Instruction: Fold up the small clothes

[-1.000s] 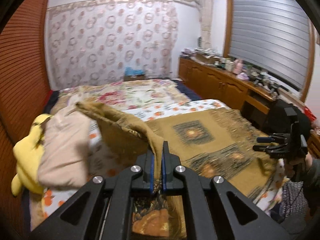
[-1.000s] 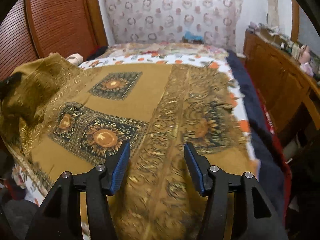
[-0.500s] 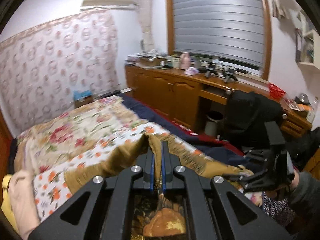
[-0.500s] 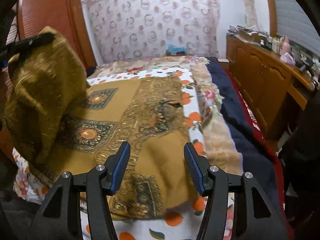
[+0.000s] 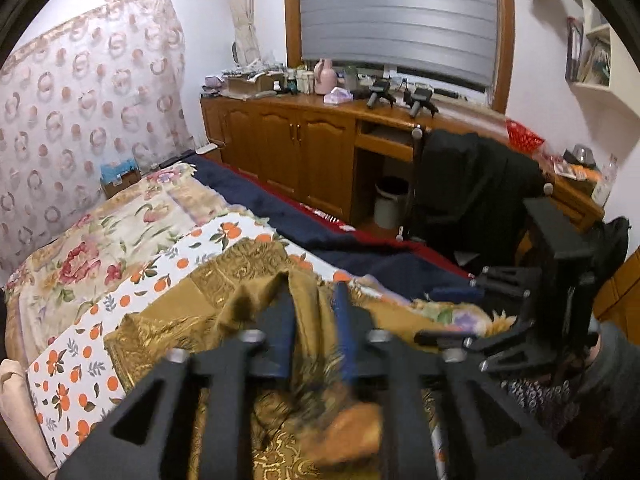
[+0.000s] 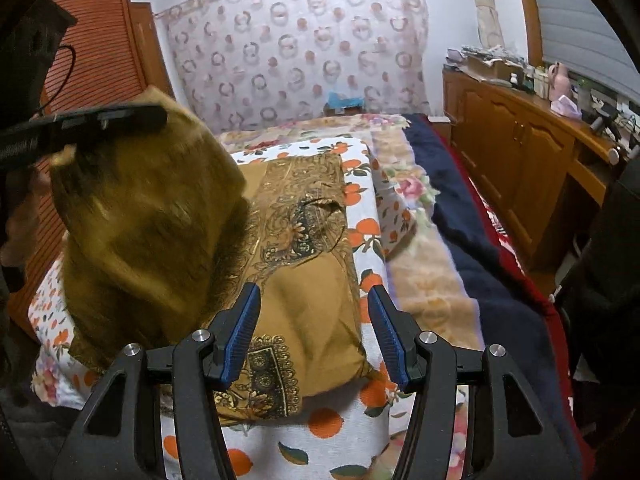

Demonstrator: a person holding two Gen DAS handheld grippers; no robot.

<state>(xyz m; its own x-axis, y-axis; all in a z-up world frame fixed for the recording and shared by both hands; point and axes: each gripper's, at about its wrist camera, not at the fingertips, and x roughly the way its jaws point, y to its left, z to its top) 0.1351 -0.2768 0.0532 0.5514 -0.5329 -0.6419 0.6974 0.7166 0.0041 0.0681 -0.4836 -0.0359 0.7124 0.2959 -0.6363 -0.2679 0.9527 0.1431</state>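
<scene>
Gold scarf between opening left hand-held gripper jaws, over bed

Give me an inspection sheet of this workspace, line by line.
Surface: bed under an orange-print sheet.
Job's things: gold patterned cloth, partly folded, one part lifted.
Clutter: cluttered wooden cabinet top.
Grippers: left gripper opening, cloth between its jaws; right gripper open, holding nothing, over the cloth.
Cables: a thin black one near the wardrobe.
Surroundings: curtain, window blind, dark chair.
</scene>
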